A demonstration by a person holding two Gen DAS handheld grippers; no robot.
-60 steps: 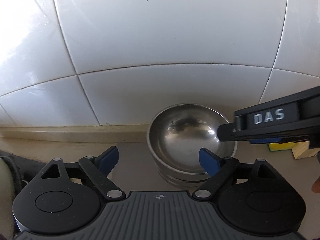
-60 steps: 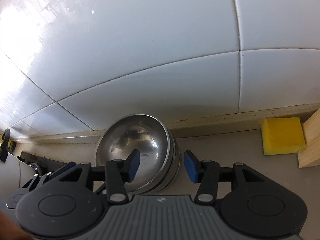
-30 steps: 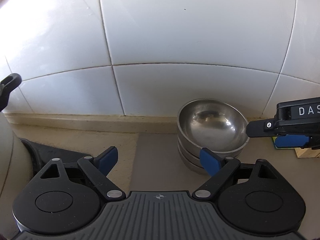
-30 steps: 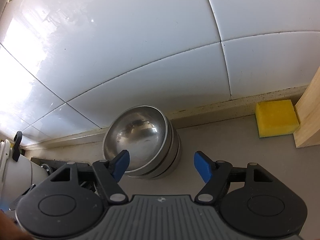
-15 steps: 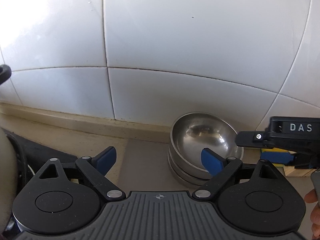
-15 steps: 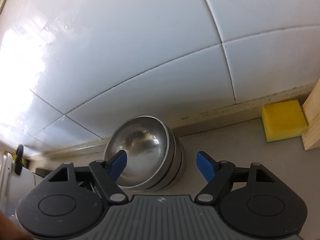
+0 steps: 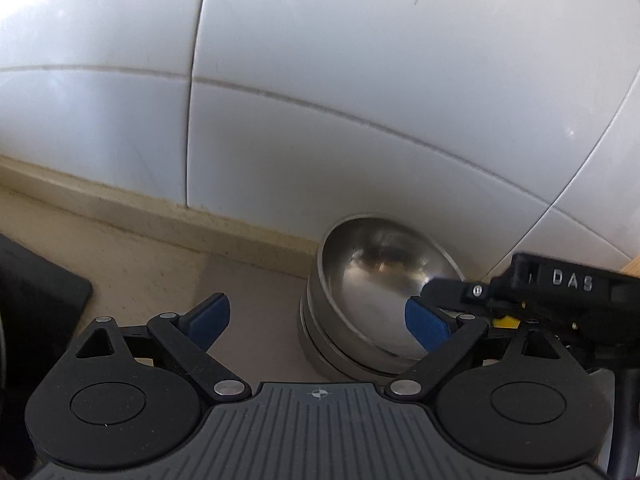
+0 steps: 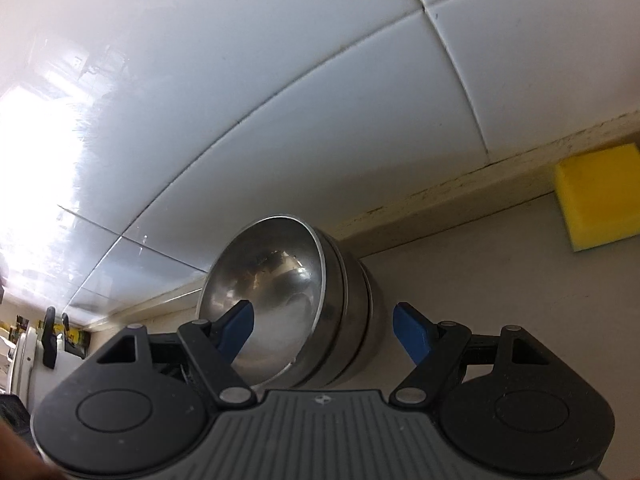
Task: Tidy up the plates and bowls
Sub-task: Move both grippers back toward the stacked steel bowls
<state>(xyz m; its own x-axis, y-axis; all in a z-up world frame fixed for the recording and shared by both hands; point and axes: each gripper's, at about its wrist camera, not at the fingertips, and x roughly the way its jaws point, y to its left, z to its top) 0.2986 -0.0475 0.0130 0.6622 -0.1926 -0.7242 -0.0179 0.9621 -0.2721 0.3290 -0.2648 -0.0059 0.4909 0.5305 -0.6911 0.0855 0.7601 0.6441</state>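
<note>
The bowls (image 7: 372,292) sit stacked on the surface (image 7: 256,300), right by the tiled wall (image 7: 360,100). The left gripper (image 7: 316,320) has just been opening wider; nothing sits between its fingers. The right gripper (image 8: 322,328) is open too, near the bowls. "DAS" shows on it in the left view only. Only the right view shows the whole yellow sponge (image 8: 600,200), well right of the bowls.

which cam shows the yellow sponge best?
Right wrist view: the yellow sponge lies in the open on the counter by the tiled wall, cut only by the frame edge. Left wrist view shows just a sliver behind the right tongs.
</note>
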